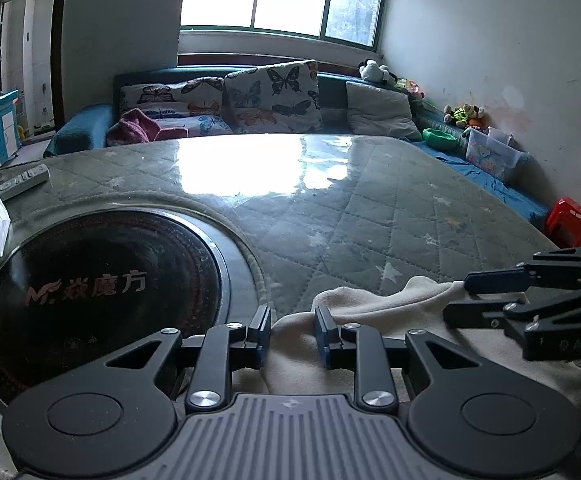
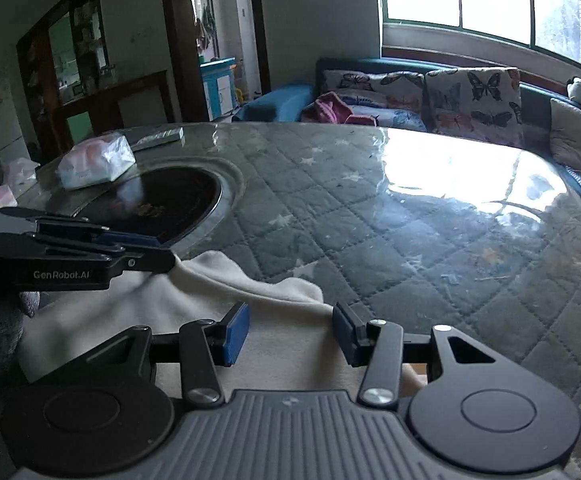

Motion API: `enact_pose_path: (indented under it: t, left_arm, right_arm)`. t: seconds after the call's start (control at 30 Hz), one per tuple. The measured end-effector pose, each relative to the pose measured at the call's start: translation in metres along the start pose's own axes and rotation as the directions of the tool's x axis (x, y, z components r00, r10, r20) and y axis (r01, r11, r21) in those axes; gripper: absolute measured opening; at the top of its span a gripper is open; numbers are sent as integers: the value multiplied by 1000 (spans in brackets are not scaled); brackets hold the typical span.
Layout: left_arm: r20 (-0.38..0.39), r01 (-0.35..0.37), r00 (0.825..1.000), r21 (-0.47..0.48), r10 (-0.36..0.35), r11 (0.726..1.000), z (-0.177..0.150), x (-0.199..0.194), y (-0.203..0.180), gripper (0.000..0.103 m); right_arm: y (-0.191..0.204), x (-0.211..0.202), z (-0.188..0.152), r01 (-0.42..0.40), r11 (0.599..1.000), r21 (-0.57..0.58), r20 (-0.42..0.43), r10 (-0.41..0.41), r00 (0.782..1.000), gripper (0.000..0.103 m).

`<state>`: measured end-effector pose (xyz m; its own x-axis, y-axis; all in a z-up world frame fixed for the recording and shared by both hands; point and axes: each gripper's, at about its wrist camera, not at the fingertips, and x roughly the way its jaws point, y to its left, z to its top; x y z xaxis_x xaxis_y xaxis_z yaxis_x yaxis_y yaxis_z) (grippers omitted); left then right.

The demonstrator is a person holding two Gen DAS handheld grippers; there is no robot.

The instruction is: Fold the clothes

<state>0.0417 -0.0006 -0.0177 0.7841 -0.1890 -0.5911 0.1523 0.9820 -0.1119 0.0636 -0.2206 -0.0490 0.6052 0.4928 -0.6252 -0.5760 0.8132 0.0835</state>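
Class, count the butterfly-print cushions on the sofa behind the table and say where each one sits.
2. One long butterfly-print cushion leans at the sofa's left; one squarer butterfly-print cushion stands upright beside it, right. Others may be hidden.

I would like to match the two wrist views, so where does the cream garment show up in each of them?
Left wrist view: the cream garment lies at bottom centre, running right, between and beyond the left gripper fingers.
Right wrist view: it lies at lower left to centre, ahead of the right gripper.
Shared landmark: the round black cooktop set into the table, left of the garment in both.
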Motion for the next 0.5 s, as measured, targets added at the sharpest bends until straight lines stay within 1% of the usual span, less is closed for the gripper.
enact_pose_path:
  t: [0.1, 0.2, 0.27, 0.33, 0.5]
  left_arm:
    - [17, 27, 999, 11, -28, 1000, -2, -12, -6, 26]
    - [27, 76, 997, 46, -78, 996, -10, -25, -19, 26]
    - [25, 105, 994, 74, -107, 992, -18, -33, -29, 26]
    - [19, 127, 991, 96, -129, 987, -26, -38, -38, 26]
    - [4, 141, 990, 146, -143, 979, -42, -47, -49, 26]
  right_arm:
    - [5, -13, -3, 10, 1000, -22, 13, -10, 1000, 48]
    - [18, -21, -9, 12, 996, -84, 9, -12, 1000, 49]
    - [27, -22, -14, 8, 993, -121, 2, -8, 1000, 53]
    - [36, -23, -18, 4, 988, -152, -5, -5, 1000, 53]
    - [46, -30, -25, -4, 984, -176, -10, 3, 1000, 53]
